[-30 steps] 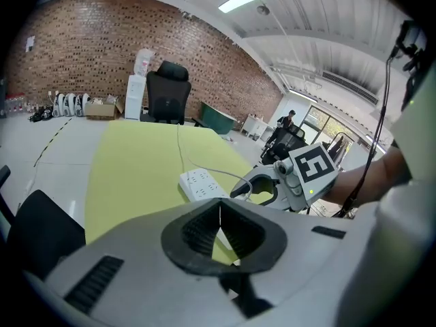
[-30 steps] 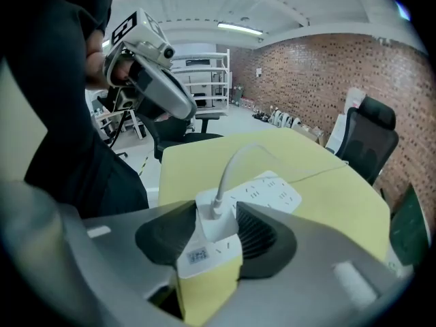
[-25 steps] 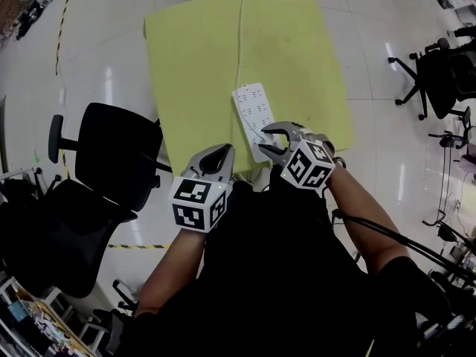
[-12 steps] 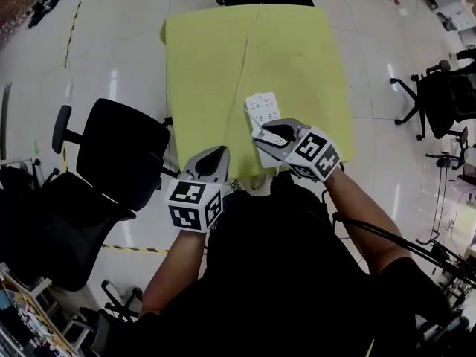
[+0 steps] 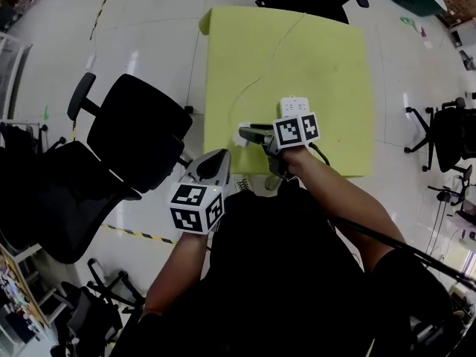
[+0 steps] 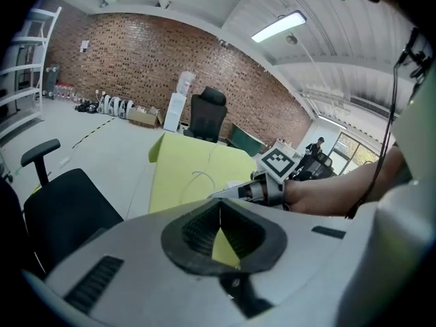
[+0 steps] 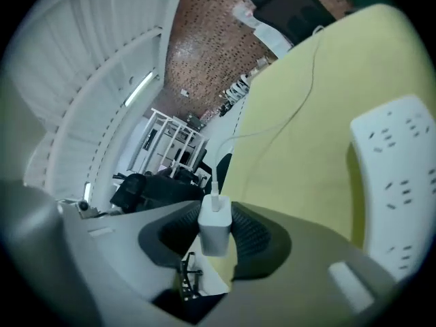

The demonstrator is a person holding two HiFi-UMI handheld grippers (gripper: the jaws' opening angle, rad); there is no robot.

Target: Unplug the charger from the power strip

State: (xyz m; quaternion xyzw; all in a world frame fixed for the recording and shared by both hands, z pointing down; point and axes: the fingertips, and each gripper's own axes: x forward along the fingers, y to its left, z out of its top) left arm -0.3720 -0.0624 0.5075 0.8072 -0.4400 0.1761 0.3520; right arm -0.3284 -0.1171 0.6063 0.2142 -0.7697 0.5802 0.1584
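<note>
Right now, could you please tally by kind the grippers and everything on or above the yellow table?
grippers: 2 (left gripper, right gripper)
charger: 1
cable: 1
power strip: 1
total: 5

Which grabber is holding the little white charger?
The right gripper: its fingers pinch the white charger, with its cable attached. The left gripper has its fingers shut together with nothing between them.
</note>
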